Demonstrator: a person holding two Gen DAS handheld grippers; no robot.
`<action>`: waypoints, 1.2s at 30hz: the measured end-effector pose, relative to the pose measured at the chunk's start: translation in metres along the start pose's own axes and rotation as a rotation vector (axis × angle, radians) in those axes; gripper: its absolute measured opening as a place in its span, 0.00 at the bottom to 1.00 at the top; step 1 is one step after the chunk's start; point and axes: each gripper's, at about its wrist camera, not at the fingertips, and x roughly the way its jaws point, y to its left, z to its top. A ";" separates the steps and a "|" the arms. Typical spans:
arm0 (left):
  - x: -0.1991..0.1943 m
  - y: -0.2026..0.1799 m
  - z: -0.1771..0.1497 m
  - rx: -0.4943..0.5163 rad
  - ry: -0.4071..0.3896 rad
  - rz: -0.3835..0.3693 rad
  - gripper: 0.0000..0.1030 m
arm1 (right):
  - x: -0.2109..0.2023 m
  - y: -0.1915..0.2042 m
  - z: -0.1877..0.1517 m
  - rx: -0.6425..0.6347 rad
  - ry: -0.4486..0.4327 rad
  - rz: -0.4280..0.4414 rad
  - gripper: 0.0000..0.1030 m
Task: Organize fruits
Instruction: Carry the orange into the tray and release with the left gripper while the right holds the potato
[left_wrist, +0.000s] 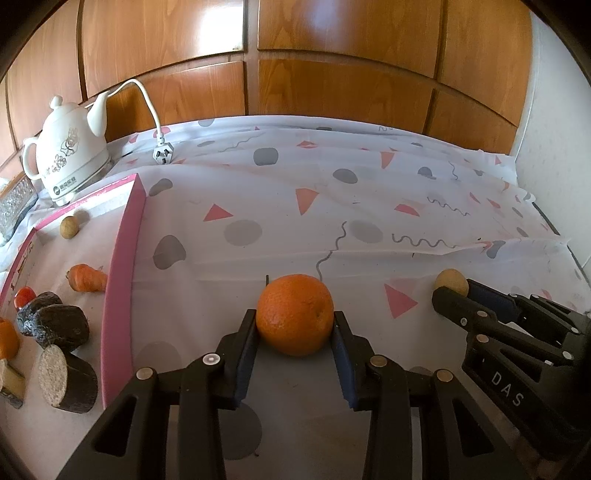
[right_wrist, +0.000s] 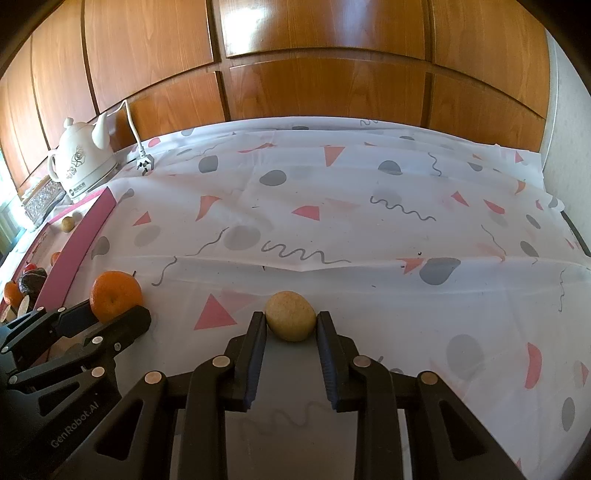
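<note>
Grasp step: left gripper (left_wrist: 295, 321) pinches the orange (left_wrist: 294, 314), right gripper (right_wrist: 291, 323) pinches the tan fruit (right_wrist: 290, 315); each fruit sits between its fingertips, and the next move probably calls for lifting both toward the pink tray (left_wrist: 123, 266) at the left gripper's left.

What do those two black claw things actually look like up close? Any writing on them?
Both are matte black plastic. The left gripper and right gripper each have two straight fingers lined with dark blue ribbed pads, joined by open-framed linkage arms with round silver pivot pins. White lettering reads "DAS" on the right one's side and "GenRobot.AI" on the left one's. No cables, hands or sleeves show.
</note>
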 end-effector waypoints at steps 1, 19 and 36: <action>0.000 0.000 0.000 0.002 -0.001 0.001 0.38 | 0.000 0.000 0.000 0.000 0.000 0.000 0.27; -0.001 -0.002 0.004 0.027 0.009 0.008 0.36 | -0.001 -0.002 0.000 0.003 0.000 0.004 0.27; -0.086 0.086 0.015 -0.138 -0.043 0.057 0.36 | -0.001 0.002 0.000 -0.014 -0.001 -0.018 0.27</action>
